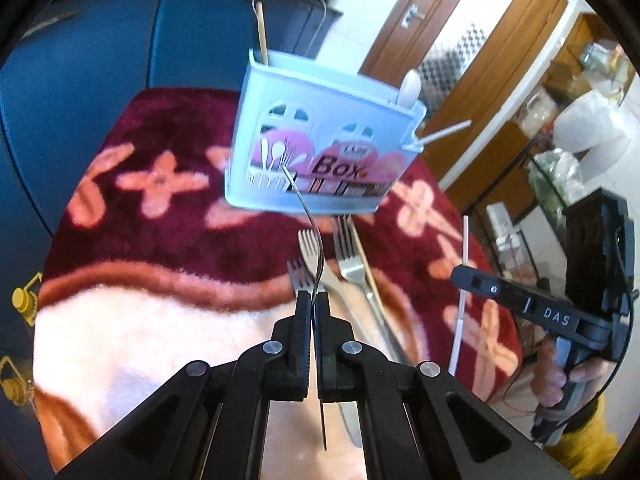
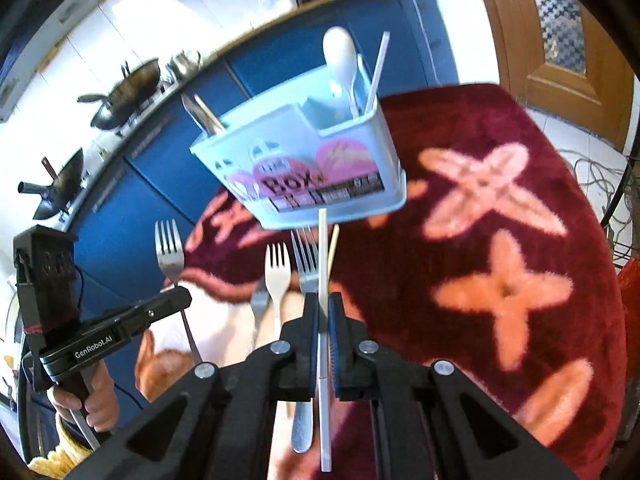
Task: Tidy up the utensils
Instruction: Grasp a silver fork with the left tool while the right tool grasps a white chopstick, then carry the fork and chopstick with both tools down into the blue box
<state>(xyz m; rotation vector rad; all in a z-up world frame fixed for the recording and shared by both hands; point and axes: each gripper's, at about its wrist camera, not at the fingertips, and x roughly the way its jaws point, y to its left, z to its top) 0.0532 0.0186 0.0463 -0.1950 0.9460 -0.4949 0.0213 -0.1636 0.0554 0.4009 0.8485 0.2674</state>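
Note:
My left gripper is shut on a metal fork, seen edge-on as a thin curved line; the right wrist view shows that fork tines up in the left gripper. My right gripper is shut on a thin white stick, also visible as the white stick in the right gripper. Just ahead of both stands a light-blue utensil box holding a white spoon, a white stick and other utensils. Loose forks and a wooden chopstick lie before it.
Everything rests on a dark red blanket with pink flowers. Blue cabinets run behind it, with woks on the counter above. A wooden door stands at the right, and a person's hand grips the left handle.

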